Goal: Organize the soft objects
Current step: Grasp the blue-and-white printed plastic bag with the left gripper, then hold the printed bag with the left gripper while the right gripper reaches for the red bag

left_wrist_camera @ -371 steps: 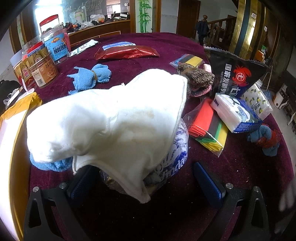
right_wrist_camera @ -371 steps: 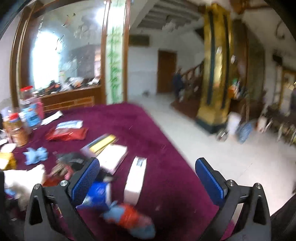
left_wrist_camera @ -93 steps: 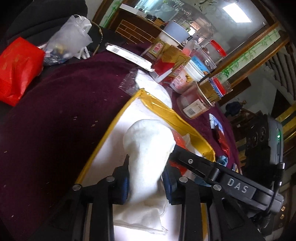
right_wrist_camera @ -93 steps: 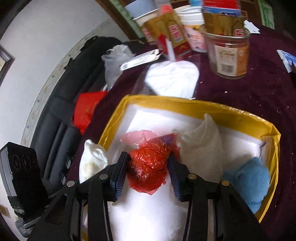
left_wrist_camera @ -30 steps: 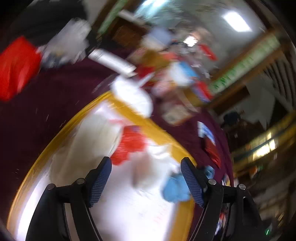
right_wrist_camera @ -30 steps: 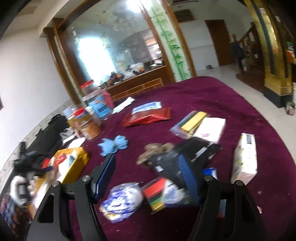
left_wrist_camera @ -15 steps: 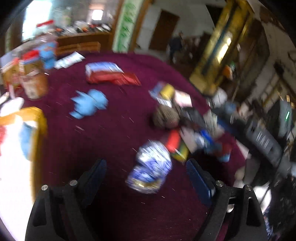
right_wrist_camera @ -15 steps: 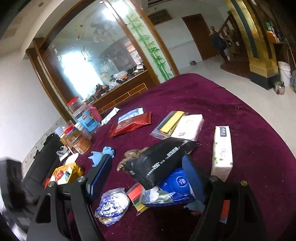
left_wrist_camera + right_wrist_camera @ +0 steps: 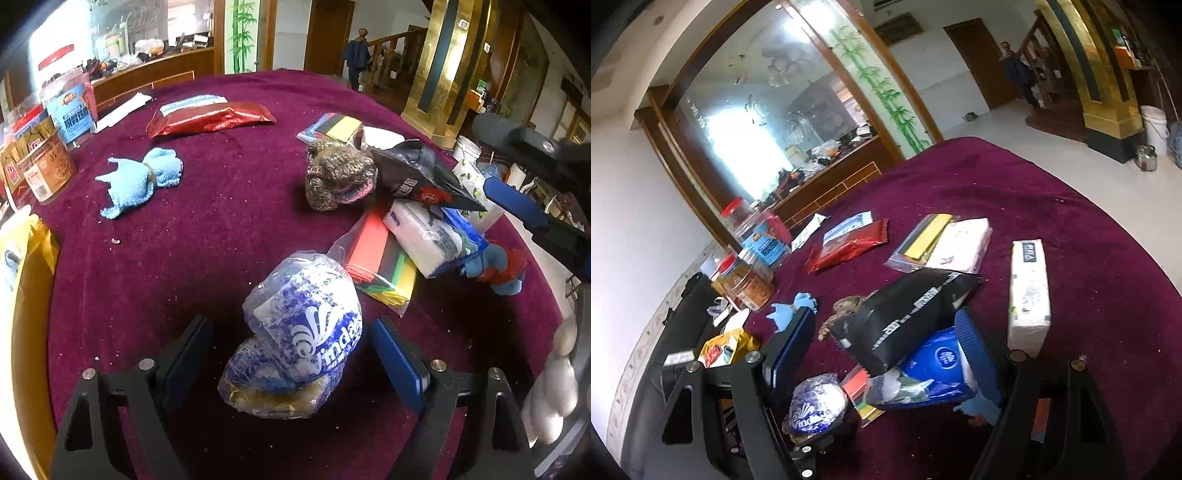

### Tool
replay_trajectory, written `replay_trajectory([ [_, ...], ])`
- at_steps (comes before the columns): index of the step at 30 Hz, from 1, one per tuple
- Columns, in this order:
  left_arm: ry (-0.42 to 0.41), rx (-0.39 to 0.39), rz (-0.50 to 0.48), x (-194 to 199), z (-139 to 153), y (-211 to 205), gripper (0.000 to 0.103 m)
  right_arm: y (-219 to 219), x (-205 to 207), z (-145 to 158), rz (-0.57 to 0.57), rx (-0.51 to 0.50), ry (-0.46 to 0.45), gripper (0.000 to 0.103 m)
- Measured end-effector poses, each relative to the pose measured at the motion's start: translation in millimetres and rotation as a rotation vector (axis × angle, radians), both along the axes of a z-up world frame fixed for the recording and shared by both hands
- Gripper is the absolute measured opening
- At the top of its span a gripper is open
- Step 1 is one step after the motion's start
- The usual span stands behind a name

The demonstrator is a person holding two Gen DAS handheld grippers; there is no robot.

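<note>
Blue-printed plastic bag (image 9: 299, 332) hides contents, perhaps paper, between open left gripper (image 9: 291, 354).

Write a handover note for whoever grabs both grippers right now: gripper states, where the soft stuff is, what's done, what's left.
Left gripper: jaws have just been opening, now astride the blue-and-white plastic bag, pads not touching it.
Right gripper: jaws have just been opening, nothing held; it hovers over the black pouch and blue tissue pack.
Done: the yellow-rimmed box at the table's left edge already holds some items.
Left on the cloth: that bag, light-blue knit piece, brown knit piece, blue-and-red knit toy.
</note>
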State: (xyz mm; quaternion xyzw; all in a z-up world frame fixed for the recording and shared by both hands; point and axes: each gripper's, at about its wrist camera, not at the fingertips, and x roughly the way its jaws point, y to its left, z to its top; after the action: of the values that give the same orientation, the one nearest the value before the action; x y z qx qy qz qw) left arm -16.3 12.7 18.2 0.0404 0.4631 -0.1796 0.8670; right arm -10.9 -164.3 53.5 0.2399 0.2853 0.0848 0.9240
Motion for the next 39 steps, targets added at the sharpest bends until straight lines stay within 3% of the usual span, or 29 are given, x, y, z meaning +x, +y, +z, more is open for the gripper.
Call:
replay_trajectory([
  [8, -0.048, 0.001, 0.025, -4, -4, -1, 0.087, -16, 0, -6, -0.068, 0.034, 0.012, 0.077],
  [9, -0.054, -0.002, 0.03, -3, -5, -1, 0.079, -17, 0, -6, -0.074, 0.037, 0.013, 0.077],
  [10, -0.064, -0.017, 0.041, -5, -2, 3, 0.055, -18, 0, -6, -0.082, 0.038, 0.014, 0.077],
  [16, -0.067, -0.194, 0.102, -23, 19, 36, 0.055, -27, -1, -8, -0.122, 0.059, 0.017, 0.077],
  [18, -0.076, -0.283, 0.112, -40, 32, 50, 0.055, -33, -2, -8, -0.139, 0.072, 0.016, 0.078],
  [21, -0.094, -0.35, 0.124, -63, 47, 65, 0.055, -38, -1, -12, -0.159, 0.093, 0.031, 0.079],
  [32, -0.065, -0.484, 0.132, -110, 54, 92, 0.055, -47, 1, -21, -0.174, 0.12, 0.07, 0.079],
  [35, -0.095, -0.492, 0.124, -122, 62, 103, 0.055, -52, -4, -18, -0.138, 0.147, 0.073, 0.079],
  [39, -0.106, -0.506, 0.137, -127, 61, 116, 0.055, -60, -22, -6, -0.118, 0.041, 0.097, 0.079],
])
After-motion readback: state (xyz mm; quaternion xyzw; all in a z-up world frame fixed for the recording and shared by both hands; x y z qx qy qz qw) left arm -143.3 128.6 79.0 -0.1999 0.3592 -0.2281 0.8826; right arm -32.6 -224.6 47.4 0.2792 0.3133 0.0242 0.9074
